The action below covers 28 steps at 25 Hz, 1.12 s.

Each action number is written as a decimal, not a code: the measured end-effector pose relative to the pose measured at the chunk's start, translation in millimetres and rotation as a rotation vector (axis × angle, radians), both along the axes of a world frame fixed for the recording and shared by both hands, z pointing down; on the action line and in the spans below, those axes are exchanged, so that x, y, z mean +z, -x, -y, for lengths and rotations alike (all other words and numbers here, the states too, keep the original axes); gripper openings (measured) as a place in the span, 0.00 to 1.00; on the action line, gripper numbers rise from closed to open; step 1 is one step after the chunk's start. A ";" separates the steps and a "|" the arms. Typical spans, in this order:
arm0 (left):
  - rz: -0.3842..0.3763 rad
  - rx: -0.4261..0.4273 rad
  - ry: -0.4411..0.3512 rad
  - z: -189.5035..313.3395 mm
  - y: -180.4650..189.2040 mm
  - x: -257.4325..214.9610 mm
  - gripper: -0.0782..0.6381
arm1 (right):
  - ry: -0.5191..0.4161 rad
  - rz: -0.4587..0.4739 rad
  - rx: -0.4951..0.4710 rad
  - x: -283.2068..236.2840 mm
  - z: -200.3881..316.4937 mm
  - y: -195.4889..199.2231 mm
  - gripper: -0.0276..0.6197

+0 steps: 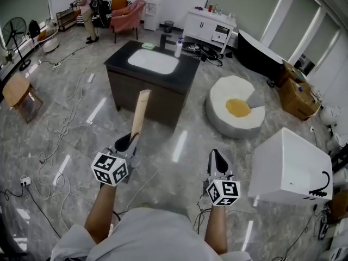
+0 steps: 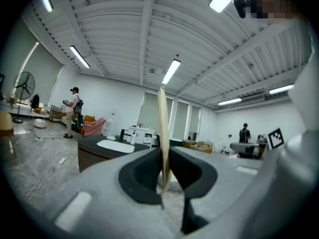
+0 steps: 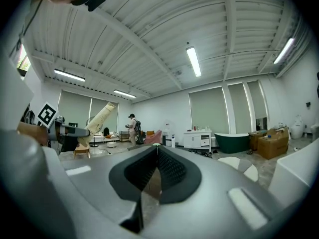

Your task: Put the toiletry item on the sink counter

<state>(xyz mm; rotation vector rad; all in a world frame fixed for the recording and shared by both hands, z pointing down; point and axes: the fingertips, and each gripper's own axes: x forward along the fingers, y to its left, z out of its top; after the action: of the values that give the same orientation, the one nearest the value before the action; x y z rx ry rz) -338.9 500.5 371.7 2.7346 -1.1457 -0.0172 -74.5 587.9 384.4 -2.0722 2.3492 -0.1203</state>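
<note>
Forearms both extended fwd, grippers tipped up. L gripper (image 1: 132,140) clamps beige tube (image 1: 141,113), pointing 12 o'clock toward sink counter (image 1: 188,73), well apart. R gripper (image 1: 218,156) jaws together, empty. L gripper view alone shows tube edge-on.

Bare floor (image 1: 157,145) lies before the sink counter (image 1: 187,72); a faucet (image 1: 165,39) and bottle (image 1: 178,48) occupy its back edge.

Grey marble-patterned floor (image 1: 234,162) with trailing cables (image 1: 61,130); dark counter (image 1: 187,72) at centre; round white pouf (image 1: 222,118) to its right; white cabinet (image 1: 209,26), pink armchair (image 1: 128,12) and standing fan (image 1: 13,30) far; strip lights (image 3: 193,61) on the ribbed white ceiling (image 3: 149,34).
</note>
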 end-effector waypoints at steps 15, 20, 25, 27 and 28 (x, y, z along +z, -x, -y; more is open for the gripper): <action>0.017 0.012 0.024 104.2 -24.8 19.5 0.18 | 0.013 0.022 0.023 19.1 101.5 -27.5 0.05; 0.027 0.000 0.035 166.2 -50.1 28.6 0.18 | 0.018 0.027 0.021 28.9 166.1 -57.2 0.05; 0.036 -0.013 0.049 224.1 -85.1 36.5 0.18 | 0.032 0.019 0.016 37.2 229.9 -94.2 0.05; 0.039 -0.022 0.053 248.5 -98.2 36.8 0.18 | 0.035 0.021 0.004 37.6 255.6 -106.9 0.05; 0.041 -0.025 0.054 260.6 -105.3 36.5 0.18 | 0.035 0.022 -0.001 37.2 268.3 -113.8 0.05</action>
<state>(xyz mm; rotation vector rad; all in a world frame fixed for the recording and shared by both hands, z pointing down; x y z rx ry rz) -233.6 239.9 408.2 2.6850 -1.1729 0.0661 39.4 319.6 421.6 -2.0733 2.3529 -0.1838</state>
